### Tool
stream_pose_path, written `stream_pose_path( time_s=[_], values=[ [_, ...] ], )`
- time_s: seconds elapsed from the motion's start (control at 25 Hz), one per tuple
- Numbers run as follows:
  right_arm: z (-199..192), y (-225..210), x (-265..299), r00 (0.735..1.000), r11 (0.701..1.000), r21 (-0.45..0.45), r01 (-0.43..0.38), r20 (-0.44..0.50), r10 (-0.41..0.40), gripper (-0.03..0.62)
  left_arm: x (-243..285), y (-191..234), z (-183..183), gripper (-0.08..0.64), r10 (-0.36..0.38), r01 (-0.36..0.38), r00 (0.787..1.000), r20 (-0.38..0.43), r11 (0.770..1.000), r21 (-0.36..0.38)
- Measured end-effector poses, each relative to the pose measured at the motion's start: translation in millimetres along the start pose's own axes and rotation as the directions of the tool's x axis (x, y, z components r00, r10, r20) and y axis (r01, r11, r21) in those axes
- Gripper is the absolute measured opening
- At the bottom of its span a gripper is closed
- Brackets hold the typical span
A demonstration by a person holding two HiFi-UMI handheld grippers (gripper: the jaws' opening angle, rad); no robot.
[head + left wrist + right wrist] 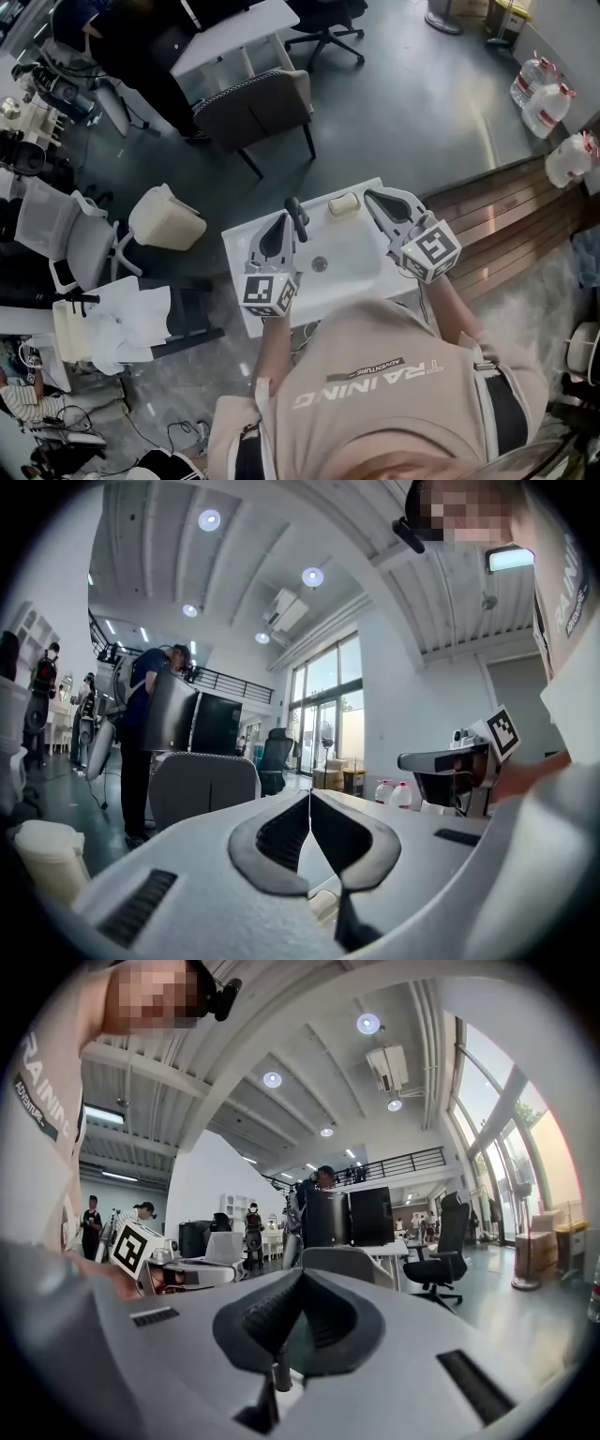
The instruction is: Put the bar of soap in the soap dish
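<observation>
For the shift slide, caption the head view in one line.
Left claw and right claw, both shut, hover over the white sink; soap bar lies on its far rim.

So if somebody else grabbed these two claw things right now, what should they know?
Left gripper: jaws shut, empty, held over the left side of the white sink, near the dark tap.
Right gripper: jaws shut, empty, over the sink's right rear.
Soap: a cream block lies on the sink's back rim, between the two grippers. The pictures do not show whether it is the bar alone or the bar in its dish.
Done: nothing is in hand.
Left: check the block. If the bar is loose, open one gripper's jaws, take it and set it in the dish.
</observation>
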State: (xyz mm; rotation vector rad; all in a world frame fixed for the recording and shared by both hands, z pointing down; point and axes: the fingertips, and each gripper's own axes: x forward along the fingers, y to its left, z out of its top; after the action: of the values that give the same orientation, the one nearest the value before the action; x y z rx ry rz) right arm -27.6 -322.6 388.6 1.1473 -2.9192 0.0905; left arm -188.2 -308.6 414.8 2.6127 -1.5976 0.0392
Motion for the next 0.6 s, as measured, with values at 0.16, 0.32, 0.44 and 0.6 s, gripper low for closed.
stream_pose_path(
  time_s=[0.16,0.32,0.44,0.6],
  values=[
    [-9,2,1,1.000,1.000,0.004,0.003,-0.019,-0.003,0.012,-2,2,-8,0.011,-0.002,0.002,1.000,-0.011,1.000,-0.010],
    [-17,4,3,0.999,1.000,-0.010,-0.006,-0.050,0.006,0.012,-2,2,-17,0.011,-0.003,0.002,1.000,-0.027,1.000,-0.026],
    [-16,2,5,0.998,1.000,-0.021,-0.016,-0.058,0.015,0.012,0,0,-18,0.011,-0.004,0.004,1.000,-0.030,0.999,-0.032],
    [-18,2,7,0.997,0.999,-0.030,-0.024,-0.070,0.022,0.012,3,0,-21,0.011,-0.008,0.007,0.999,-0.032,0.999,-0.046]
  ],
)
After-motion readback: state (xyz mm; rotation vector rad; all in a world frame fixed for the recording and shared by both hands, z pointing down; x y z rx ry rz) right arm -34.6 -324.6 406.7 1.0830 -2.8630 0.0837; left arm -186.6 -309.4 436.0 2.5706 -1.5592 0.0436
